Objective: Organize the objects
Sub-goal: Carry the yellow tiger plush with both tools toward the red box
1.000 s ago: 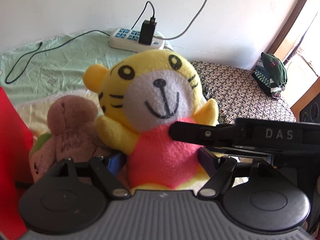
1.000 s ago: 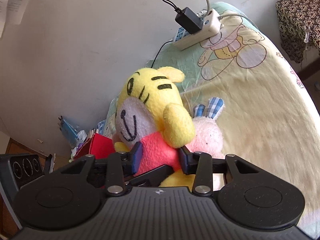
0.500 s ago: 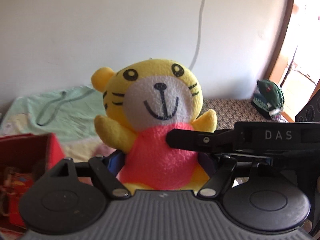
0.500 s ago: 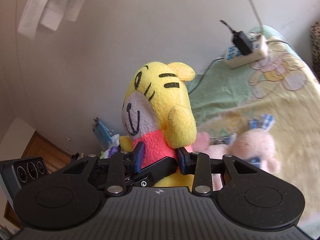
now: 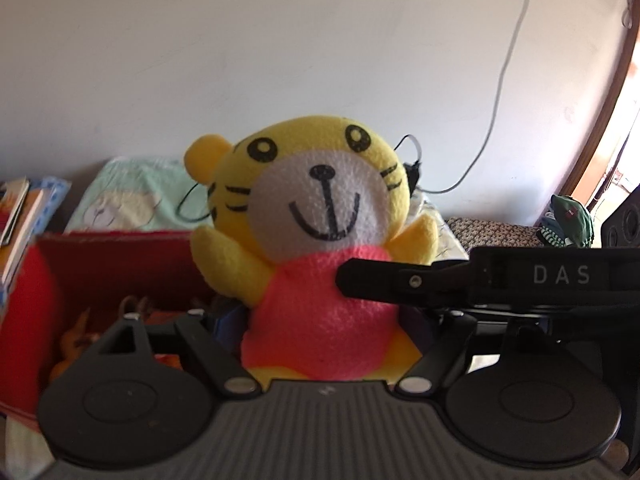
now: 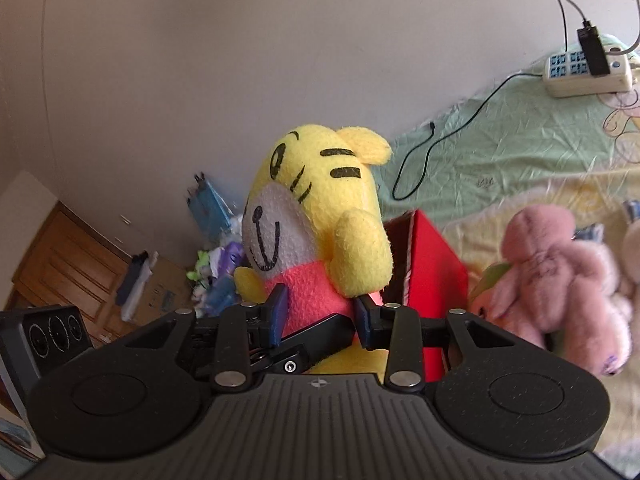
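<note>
Both grippers, left gripper [image 5: 324, 320] and right gripper [image 6: 320, 314], clamp their fingers on a yellow tiger plush [image 5: 316, 248], held in the air beside an open red box [image 5: 120, 256] that seems to hold toys already. A pink plush [image 6: 560, 280] waits on the bed [image 6: 520, 152], not yet sorted.

Yellow plush tiger in a pink shirt [image 5: 320, 300] upright, off the bed, arms out, face smiling; just behind it the open red fabric box [image 5: 100, 264] with small toys inside.
</note>
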Tool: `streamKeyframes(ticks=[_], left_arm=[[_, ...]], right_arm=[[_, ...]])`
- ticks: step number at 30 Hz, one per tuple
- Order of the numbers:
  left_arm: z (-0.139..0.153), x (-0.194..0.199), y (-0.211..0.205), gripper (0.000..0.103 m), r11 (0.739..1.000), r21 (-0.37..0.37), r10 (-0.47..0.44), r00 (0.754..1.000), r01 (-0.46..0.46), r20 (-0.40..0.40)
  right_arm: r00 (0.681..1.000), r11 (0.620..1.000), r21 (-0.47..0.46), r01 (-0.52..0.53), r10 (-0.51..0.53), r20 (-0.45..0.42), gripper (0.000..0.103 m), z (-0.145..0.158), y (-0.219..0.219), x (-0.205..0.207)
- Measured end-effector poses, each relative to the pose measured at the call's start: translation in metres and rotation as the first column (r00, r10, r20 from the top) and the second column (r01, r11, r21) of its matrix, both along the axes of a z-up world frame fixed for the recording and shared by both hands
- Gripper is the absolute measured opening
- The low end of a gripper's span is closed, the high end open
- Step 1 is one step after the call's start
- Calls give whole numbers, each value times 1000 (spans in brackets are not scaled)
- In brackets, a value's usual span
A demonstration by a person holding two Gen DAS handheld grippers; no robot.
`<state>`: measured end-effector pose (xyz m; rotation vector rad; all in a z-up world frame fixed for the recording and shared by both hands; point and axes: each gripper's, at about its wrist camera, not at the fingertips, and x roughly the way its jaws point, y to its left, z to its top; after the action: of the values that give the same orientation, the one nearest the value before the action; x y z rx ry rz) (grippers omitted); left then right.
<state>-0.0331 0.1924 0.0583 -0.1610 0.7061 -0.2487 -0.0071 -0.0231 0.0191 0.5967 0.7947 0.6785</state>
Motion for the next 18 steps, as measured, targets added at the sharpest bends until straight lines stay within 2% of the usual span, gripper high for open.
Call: streamKeyframes(ticks=[8, 13, 18], left_arm=[[-16, -6, 72, 81, 999, 31, 44, 998, -43, -45], [-17, -8, 111, 80, 988, 117, 107, 992, -99, -70], [-29, -2, 141, 80, 962, 230, 174, 978, -144, -113]], right_arm=[[998, 999, 20, -32, 33, -59, 38, -19, 79, 5], [985, 987, 131, -88, 106, -138, 38, -45, 119, 22], [941, 956, 272, -107, 186, -284, 38, -82, 151, 39]])
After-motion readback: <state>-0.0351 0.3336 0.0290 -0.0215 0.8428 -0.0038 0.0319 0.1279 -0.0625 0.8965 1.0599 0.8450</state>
